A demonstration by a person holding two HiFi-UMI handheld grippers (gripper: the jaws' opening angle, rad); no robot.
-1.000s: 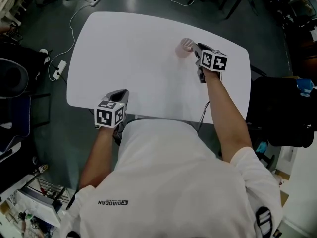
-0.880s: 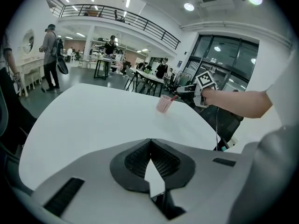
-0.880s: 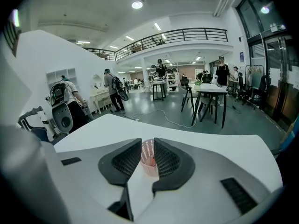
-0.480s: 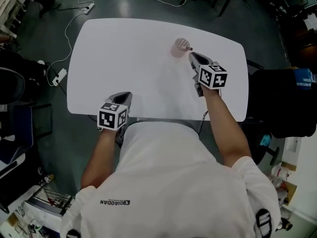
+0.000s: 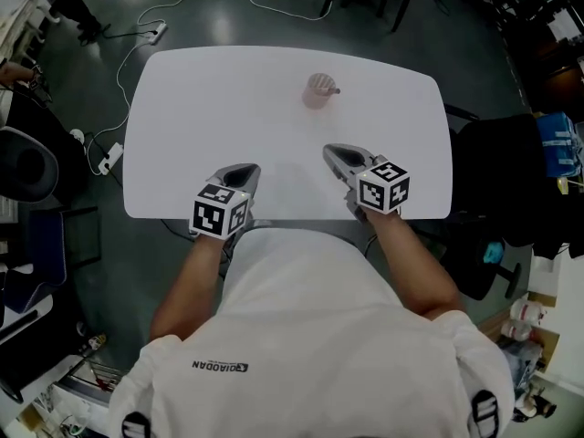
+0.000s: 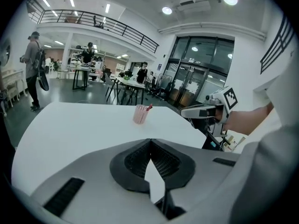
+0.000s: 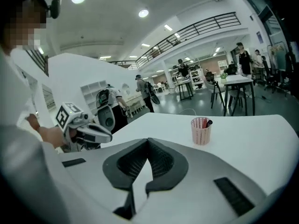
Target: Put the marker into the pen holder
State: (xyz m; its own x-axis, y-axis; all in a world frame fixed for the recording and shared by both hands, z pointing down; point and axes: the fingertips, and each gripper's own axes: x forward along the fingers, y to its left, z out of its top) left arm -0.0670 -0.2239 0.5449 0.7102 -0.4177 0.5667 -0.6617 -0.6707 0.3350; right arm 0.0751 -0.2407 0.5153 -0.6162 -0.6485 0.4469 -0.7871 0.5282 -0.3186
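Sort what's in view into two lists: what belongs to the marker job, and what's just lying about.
Job: marker, already in the pink pen holder; right gripper and left gripper, both shut and empty.
Lying about: power strip on the floor; dark chair left of the table.

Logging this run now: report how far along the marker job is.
Done: the marker stands in the pink pen holder on the table. In hand: nothing; the left hand-held gripper and right hand-held gripper are both shut, empty, near the table's front edge. Left: nothing visible.
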